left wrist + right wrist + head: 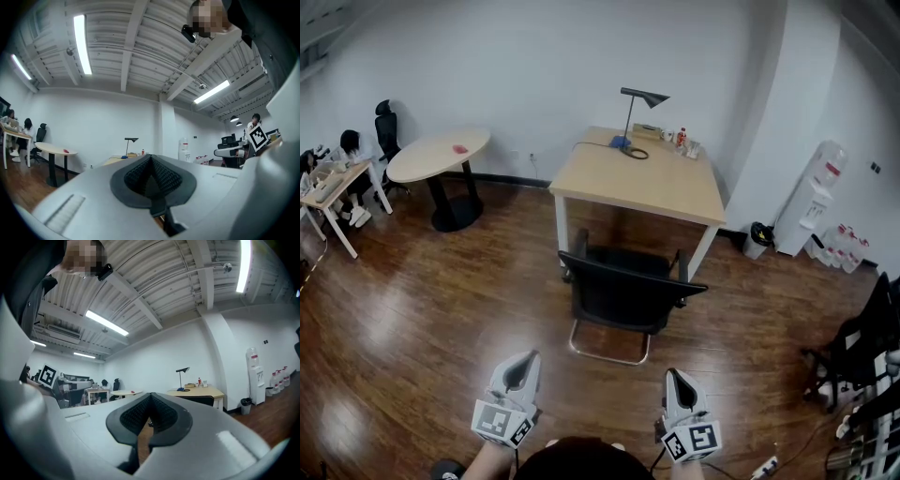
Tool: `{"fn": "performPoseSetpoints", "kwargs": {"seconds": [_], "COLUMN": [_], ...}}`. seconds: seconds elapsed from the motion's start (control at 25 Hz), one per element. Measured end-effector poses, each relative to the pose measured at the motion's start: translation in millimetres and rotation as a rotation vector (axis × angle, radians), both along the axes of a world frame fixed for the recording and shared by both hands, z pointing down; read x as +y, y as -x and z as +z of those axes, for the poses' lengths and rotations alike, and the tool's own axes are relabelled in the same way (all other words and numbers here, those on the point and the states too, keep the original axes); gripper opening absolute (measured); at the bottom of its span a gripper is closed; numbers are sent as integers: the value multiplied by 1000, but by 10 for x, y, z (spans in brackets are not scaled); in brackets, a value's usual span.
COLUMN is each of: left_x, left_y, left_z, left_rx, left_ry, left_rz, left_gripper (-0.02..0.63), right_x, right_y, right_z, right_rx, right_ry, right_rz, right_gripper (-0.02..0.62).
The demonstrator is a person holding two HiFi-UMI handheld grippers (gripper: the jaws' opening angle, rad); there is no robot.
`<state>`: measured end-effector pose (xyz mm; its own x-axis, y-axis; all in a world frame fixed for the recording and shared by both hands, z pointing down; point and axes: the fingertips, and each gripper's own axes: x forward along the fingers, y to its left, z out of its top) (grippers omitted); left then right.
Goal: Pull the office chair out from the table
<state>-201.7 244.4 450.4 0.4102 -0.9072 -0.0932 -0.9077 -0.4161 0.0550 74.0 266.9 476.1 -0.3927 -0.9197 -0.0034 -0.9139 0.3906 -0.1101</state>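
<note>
The black office chair sits tucked at the near edge of the bench, backrest toward the person. The left tongs and right tongs are pressed together, empty, well apart from it. If they arrive unspread, they would likely shove the chair deeper under.

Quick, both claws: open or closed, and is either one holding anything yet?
Left claw: closed, holding nothing.
Right claw: closed, holding nothing.
Both are short of the office chair.
</note>
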Motion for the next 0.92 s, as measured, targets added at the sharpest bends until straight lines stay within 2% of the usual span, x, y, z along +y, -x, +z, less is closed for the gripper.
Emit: {"fn": "performPoseSetpoints", "kwargs": {"seconds": [0.64,0.92], "left_x": [-91,-105], "left_y": [7,-18], "left_z": [48,98], "left_rx": [-2,-31], "left_ry": [22,24], "left_rz": [22,37], "left_gripper": [2,2], "right_x": [-84,-99], "right_y": [-90,-28], "right_z": [-39,50], "right_rx": [-12,19], "right_ry": [-4,19], "right_rz": [5,-1], "right_gripper": [11,12]}}
